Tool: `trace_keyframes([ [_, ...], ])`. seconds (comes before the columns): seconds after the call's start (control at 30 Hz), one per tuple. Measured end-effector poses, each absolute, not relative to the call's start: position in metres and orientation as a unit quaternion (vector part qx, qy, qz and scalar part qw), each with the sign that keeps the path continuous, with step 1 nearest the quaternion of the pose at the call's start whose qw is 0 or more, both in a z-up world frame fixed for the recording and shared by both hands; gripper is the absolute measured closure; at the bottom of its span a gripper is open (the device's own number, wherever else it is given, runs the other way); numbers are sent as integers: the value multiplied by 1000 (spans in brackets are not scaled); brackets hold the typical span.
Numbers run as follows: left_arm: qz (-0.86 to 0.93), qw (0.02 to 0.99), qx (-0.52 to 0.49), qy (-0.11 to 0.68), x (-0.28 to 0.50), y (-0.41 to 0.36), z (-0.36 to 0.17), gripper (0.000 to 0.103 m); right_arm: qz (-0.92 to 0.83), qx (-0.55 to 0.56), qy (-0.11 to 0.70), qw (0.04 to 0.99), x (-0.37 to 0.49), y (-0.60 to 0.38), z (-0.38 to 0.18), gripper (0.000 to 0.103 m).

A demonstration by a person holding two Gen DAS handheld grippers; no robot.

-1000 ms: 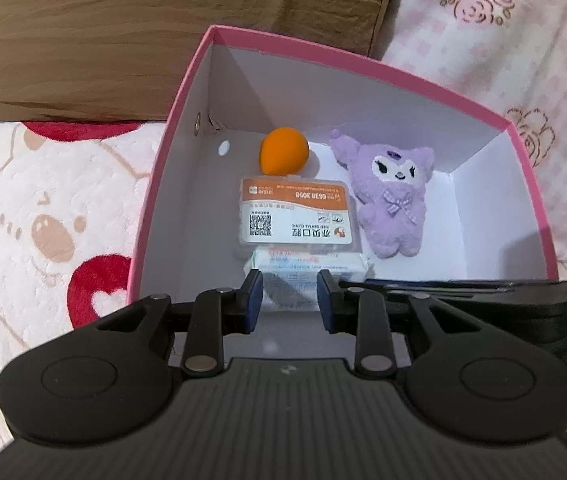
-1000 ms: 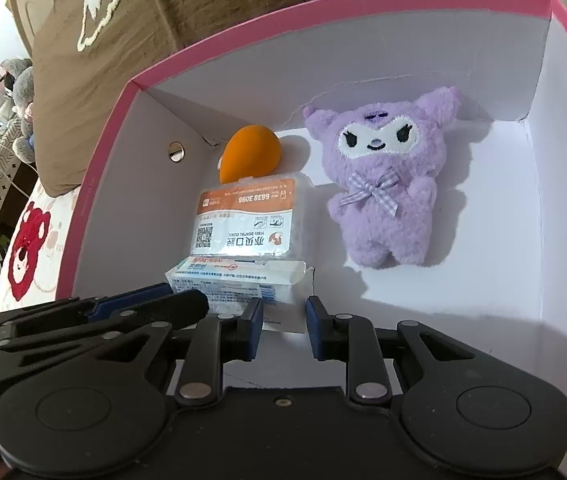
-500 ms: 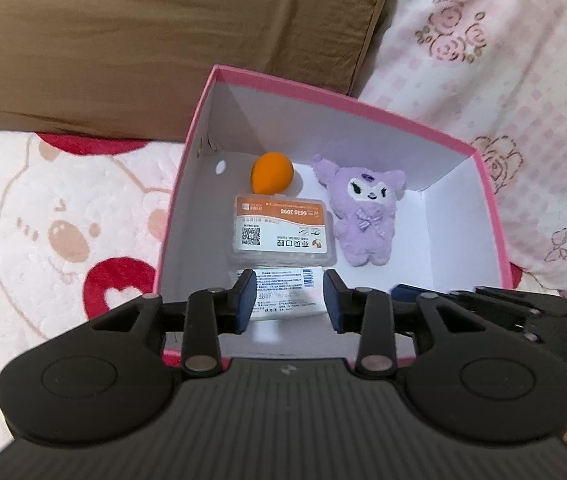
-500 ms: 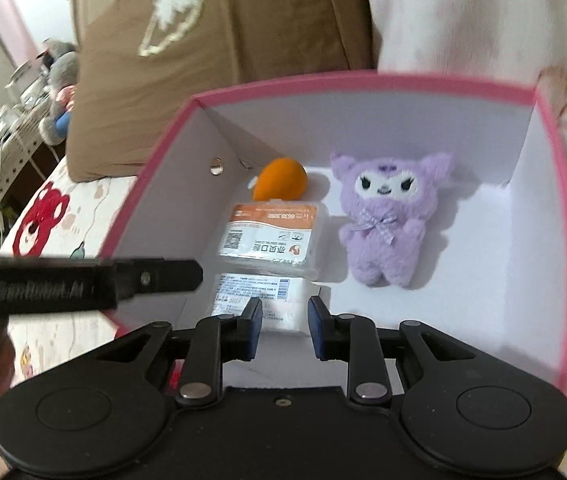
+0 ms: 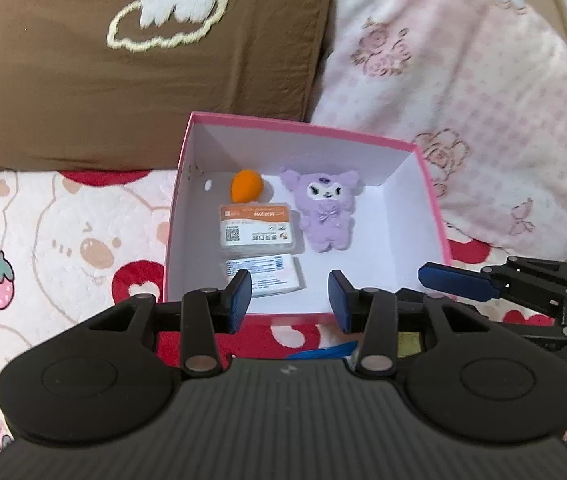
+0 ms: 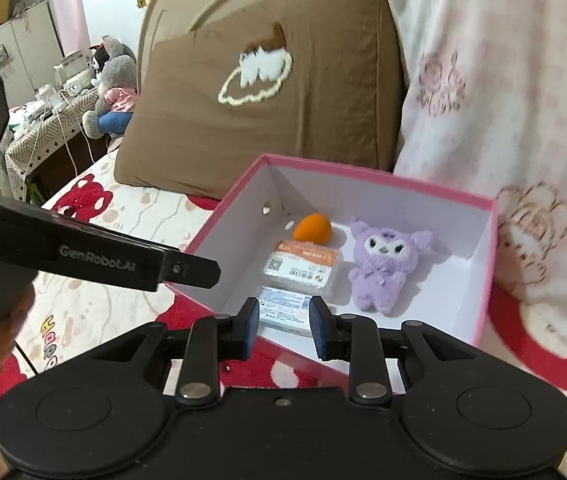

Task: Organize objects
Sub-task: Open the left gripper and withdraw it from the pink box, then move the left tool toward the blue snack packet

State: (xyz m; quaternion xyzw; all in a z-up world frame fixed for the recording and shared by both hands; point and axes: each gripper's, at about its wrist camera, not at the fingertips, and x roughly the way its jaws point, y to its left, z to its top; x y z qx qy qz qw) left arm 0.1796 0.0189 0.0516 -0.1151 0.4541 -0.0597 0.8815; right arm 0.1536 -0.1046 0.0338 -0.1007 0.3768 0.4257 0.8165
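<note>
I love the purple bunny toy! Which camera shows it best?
The right wrist view: the purple plush toy lies face up in the pink box, bigger and nearer, though slightly blurred. The left wrist view shows all of it too, only smaller and farther off.

The left gripper (image 5: 289, 300) hangs above the near edge of a pink box (image 5: 303, 124), its jaws have just been opening and nothing is between them. Inside the box lie an orange egg-shaped sponge (image 5: 246, 185), a purple plush toy (image 5: 325, 210), a clear case with an orange label (image 5: 257, 226) and a white tissue pack (image 5: 271, 274). The right gripper (image 5: 457, 282) is at the right. A brown pillow (image 5: 143, 60) and a pink blanket (image 5: 463, 100) are behind the box
</note>
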Motion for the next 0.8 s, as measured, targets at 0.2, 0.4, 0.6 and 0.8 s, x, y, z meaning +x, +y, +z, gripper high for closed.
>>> trace_keyframes([
  [0.2, -80, 883, -114, 448, 162, 15, 73, 58, 422, -120, 359, 824, 132, -116, 56, 61],
  [0.4, -99, 884, -108, 443, 143, 7, 87, 51, 416, -124, 348, 831, 115, -127, 66, 46],
  [0.6, -97, 887, -94, 441, 131, 2, 88, 39, 395, -137, 339, 843, 100, -138, 71, 19],
  [0.8, -100, 887, -85, 442, 121, -4, 87, 31, 383, -145, 332, 850, 86, -148, 74, 14],
])
